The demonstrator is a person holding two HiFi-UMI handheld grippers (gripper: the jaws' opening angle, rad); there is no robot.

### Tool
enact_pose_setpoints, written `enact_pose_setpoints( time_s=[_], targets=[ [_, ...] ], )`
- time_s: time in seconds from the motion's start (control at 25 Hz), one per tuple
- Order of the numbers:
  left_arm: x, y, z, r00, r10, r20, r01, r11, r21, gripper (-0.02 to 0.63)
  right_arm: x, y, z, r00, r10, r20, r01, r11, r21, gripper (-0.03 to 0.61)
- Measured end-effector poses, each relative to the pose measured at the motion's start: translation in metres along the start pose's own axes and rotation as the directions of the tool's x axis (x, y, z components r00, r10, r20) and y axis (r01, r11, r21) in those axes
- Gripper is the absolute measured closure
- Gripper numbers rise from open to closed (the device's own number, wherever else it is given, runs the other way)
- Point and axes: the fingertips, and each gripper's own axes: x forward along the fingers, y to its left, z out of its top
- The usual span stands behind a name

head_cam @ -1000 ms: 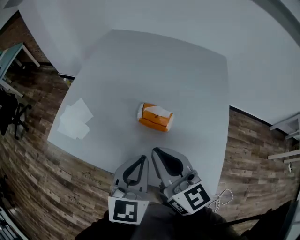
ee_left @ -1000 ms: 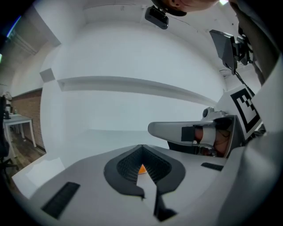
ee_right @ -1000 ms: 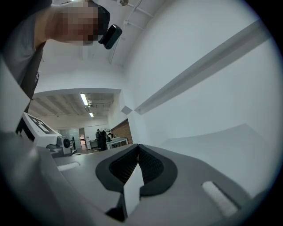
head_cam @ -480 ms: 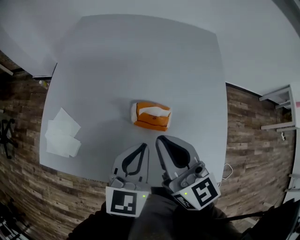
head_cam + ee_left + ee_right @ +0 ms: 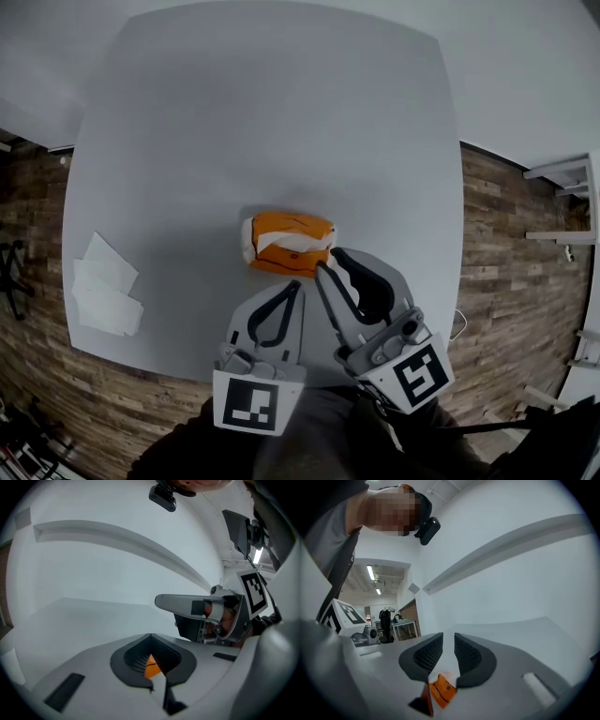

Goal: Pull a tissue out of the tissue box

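Observation:
An orange tissue pack (image 5: 292,226) lies near the middle of the grey table (image 5: 234,112), with a white tissue (image 5: 284,246) showing at its top slot. My right gripper (image 5: 330,262) reaches the pack's near right corner. Its jaws are opening to a narrow gap with nothing between them, and in the right gripper view the pack (image 5: 442,689) shows below the right gripper (image 5: 449,639). My left gripper (image 5: 298,284) is shut and empty, just short of the pack's near edge. In the left gripper view the pack (image 5: 151,666) shows as an orange patch behind the left gripper (image 5: 151,635).
A loose pile of white sheets (image 5: 105,295) lies at the table's left edge. Wooden floor surrounds the table. A white shelf (image 5: 562,202) stands at the right, and a cable (image 5: 457,323) lies on the floor by the table's right side.
Both grippers have moved forward over the table's near edge up to the tissue pack. The right jaws, closed before, now show a slim gap.

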Motion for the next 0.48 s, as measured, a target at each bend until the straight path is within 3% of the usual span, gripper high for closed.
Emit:
enact_pose_setpoints(
  time_s=[0.12,0.24,0.48],
  targets=[
    [0.019,0.005,-0.017,0.998,-0.014,-0.056,0.013,1.0,-0.024,0.614,0.013,-0.012,-0.025,0.995,0.056,-0.083,-0.057,0.998,-0.008,0.511],
    [0.033,0.013,-0.027,0.996,-0.015,-0.092,0.015,1.0,-0.001,0.614,0.025,-0.016,-0.048,0.978,0.143,-0.151,-0.151,0.987,-0.047,0.479],
    [0.046,0.021,-0.05,0.987,-0.017,-0.162,0.008,0.999,-0.054,0.614,0.037,-0.023,-0.084,0.939,0.228,-0.256,-0.252,0.965,-0.066,0.476]
  ],
)
